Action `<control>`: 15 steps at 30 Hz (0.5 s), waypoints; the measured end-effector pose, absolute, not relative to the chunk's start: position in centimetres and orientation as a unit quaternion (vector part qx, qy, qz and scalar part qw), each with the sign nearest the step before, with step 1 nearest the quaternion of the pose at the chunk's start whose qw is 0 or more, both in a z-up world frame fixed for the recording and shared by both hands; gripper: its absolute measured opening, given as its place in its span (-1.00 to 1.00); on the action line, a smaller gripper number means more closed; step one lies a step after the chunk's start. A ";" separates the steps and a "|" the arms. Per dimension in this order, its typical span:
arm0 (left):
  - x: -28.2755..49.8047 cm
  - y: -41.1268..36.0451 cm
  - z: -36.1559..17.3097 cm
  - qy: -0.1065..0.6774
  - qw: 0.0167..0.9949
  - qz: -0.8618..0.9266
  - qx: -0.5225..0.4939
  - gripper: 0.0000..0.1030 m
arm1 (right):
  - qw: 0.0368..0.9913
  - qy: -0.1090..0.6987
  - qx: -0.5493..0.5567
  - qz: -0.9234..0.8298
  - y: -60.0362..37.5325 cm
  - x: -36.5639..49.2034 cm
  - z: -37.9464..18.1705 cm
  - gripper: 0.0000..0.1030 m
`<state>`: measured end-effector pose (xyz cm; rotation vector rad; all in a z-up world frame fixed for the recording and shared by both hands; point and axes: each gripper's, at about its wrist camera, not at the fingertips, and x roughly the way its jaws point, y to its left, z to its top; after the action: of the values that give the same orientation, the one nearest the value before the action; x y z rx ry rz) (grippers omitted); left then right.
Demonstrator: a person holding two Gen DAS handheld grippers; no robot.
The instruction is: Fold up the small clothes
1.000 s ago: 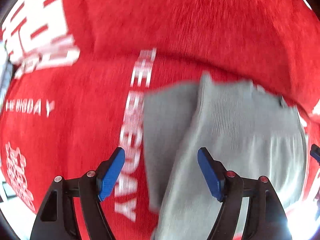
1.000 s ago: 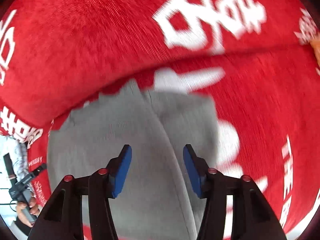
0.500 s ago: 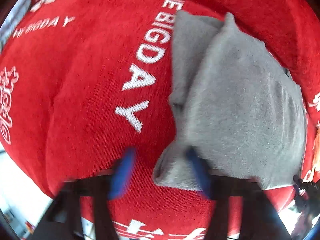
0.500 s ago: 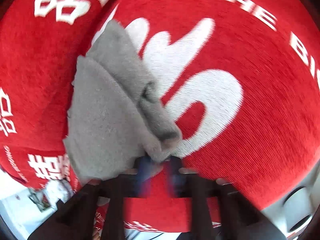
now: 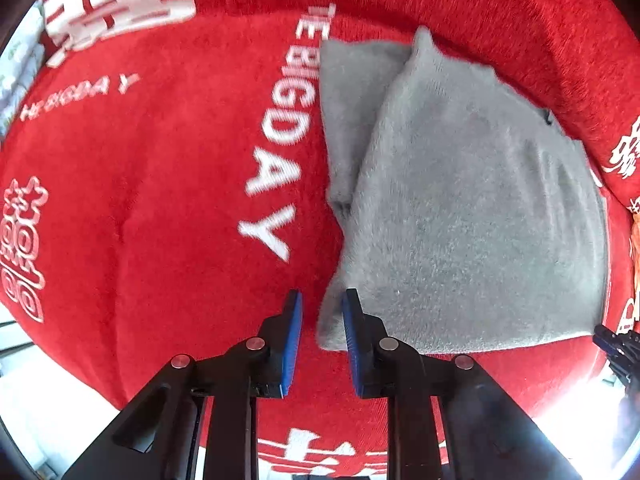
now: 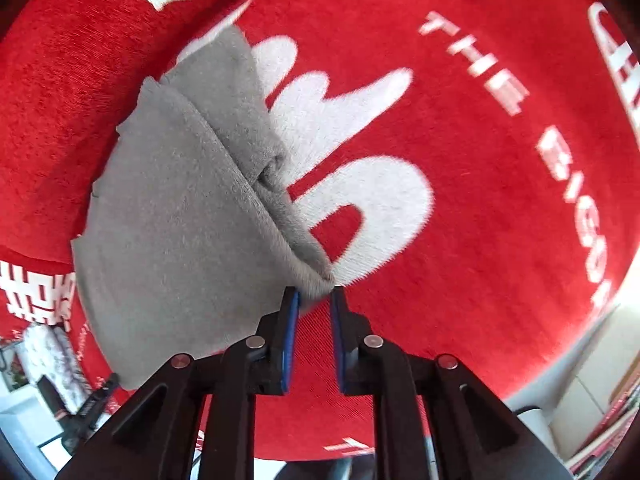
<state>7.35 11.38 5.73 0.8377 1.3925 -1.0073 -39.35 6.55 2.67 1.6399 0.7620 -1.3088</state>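
Note:
A grey knitted garment (image 5: 460, 220) lies folded on a red cover with white lettering (image 5: 160, 200). My left gripper (image 5: 322, 294) points straight down over the garment's near left corner. Its jaws are closing with that corner between them. The right pad (image 5: 350, 320) touches the cloth, and a strip of red shows beside the left pad. In the right wrist view the same garment (image 6: 172, 220) spreads to the left. My right gripper (image 6: 314, 292) has the garment's near right corner pinched at its tips, and its jaws are opening slightly.
The red cover (image 6: 480, 160) drops off at a near edge below both grippers, with bright floor beyond. The other gripper (image 5: 616, 348) shows at the left wrist view's right rim. An orange thing (image 5: 635, 240) sits at that rim. Pale furniture (image 6: 592, 380) stands at lower right.
Both grippers slid from over the garment's middle to its near corners and narrowed from wide open. The right one rolled and took hold of its corner.

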 end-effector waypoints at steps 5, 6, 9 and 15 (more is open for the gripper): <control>7.8 7.5 8.8 0.562 0.599 -0.469 0.323 -0.55 | 0.496 0.316 0.589 -0.554 5.0 -38.1 7.0 -0.69; 7.5 6.1 8.9 0.558 0.598 -0.482 0.315 -0.55 | 0.515 0.319 0.580 -0.544 4.0 -37.2 7.4 -0.69; 7.2 0.8 7.3 0.549 0.593 -0.501 0.310 -0.55 | 0.548 0.332 0.567 -0.518 1.4 -35.1 7.2 -0.69; 6.5 -3.6 3.0 0.576 0.588 -0.476 0.310 -0.55 | 0.568 0.346 0.578 -0.474 -2.6 -31.8 3.9 -0.69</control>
<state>6.48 -3.60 3.00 0.7229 1.3411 -1.1087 -31.78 -2.56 3.93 1.3570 0.8119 -1.1138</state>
